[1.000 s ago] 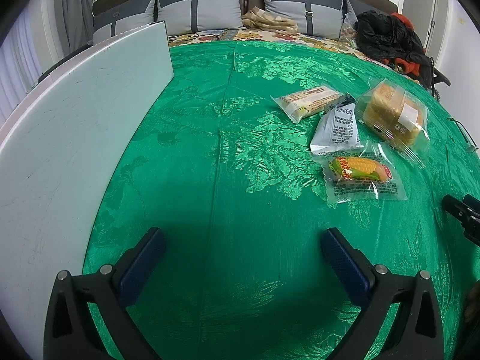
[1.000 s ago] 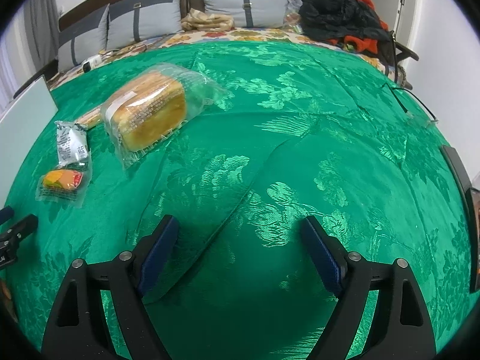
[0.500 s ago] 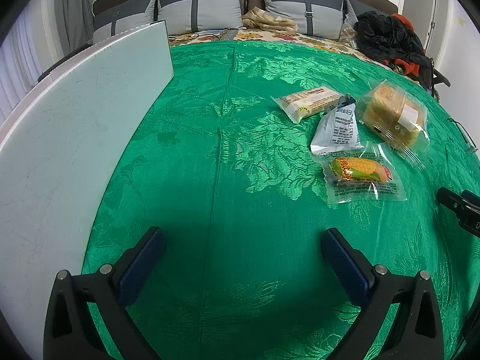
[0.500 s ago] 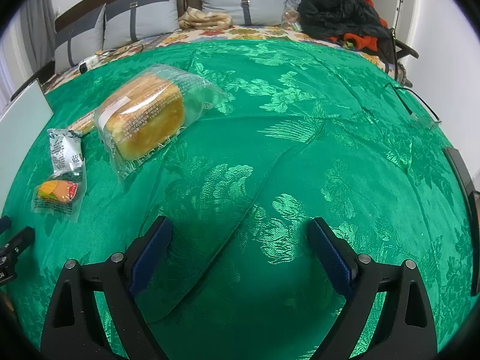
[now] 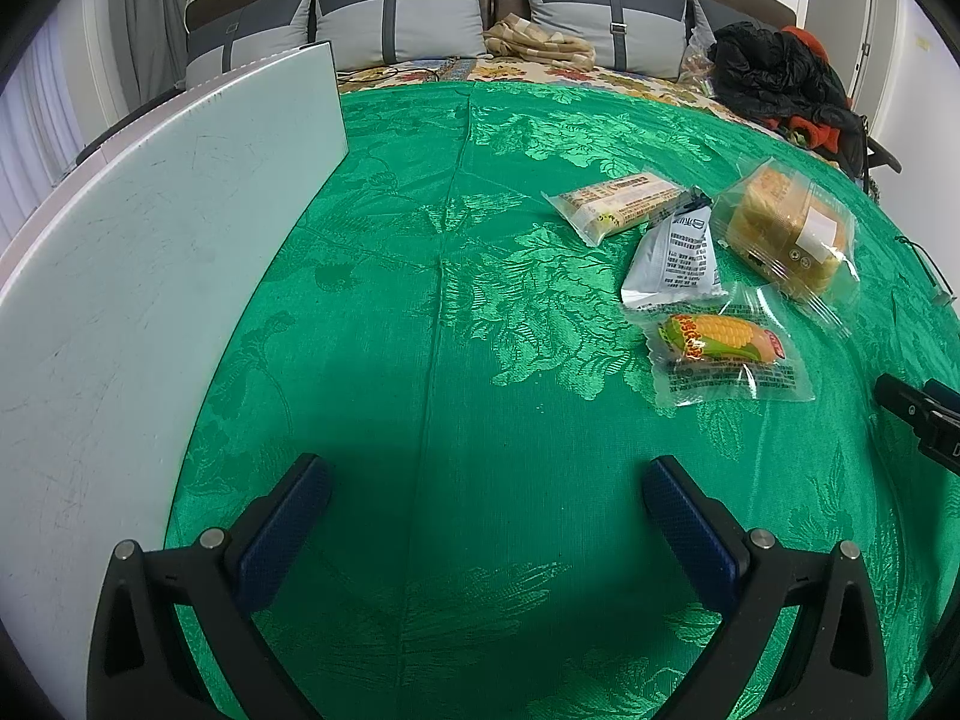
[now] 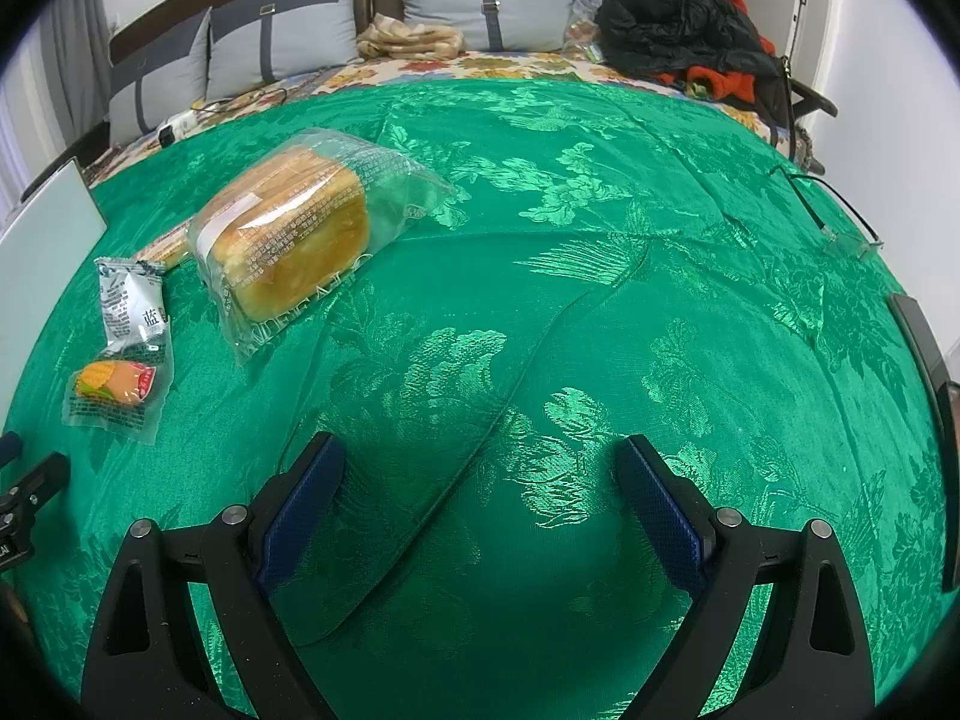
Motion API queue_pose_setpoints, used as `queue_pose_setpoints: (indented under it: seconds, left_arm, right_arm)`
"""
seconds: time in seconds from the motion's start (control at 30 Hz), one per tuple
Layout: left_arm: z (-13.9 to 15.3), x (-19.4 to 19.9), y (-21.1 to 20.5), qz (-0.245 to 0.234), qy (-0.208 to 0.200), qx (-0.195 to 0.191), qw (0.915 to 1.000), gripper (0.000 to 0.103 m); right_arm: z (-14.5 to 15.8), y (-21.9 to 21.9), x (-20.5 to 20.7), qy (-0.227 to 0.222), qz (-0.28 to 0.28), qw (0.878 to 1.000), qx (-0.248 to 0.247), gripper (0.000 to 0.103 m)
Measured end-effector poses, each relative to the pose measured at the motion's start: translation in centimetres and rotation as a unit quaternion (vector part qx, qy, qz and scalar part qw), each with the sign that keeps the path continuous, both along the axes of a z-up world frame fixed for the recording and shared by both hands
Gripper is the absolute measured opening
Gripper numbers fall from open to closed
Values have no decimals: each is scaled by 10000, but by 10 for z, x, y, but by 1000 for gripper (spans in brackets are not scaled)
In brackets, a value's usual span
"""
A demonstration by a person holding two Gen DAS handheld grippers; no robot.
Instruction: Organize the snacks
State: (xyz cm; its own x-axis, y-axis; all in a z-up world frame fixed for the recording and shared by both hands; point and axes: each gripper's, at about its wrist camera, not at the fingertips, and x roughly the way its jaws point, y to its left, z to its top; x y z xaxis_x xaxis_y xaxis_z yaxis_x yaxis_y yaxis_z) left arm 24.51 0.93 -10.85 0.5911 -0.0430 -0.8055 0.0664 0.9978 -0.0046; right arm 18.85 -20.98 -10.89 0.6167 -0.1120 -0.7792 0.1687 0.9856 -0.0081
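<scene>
Both pairs of jaws stand wide apart with nothing between them: the left gripper and the right gripper each hang over bare green tablecloth, blue pads clear of any snack. The right gripper's jaws have just been opening, with only cloth showing between them.

Taking the bread loaf in its clear bag as the landmark: the grey foil packet lies just beside its near left end, and the corn-printed packet sits just nearer than that packet, their edges touching or overlapping. A long beige bar packet lies beyond the foil packet, to the loaf's left, mostly hidden behind the loaf in the right wrist view. A white board lies well to the left of the loaf, at the cloth's edge.
</scene>
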Motion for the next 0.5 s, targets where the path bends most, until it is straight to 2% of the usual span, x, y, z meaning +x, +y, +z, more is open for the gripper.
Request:
queue_pose_setpoints:
  seconds: [0.5]
  left_arm:
    - [0,0,0,1,0,7,10000,103]
  right_arm:
    - [0,0,0,0,-2,10000,0,95]
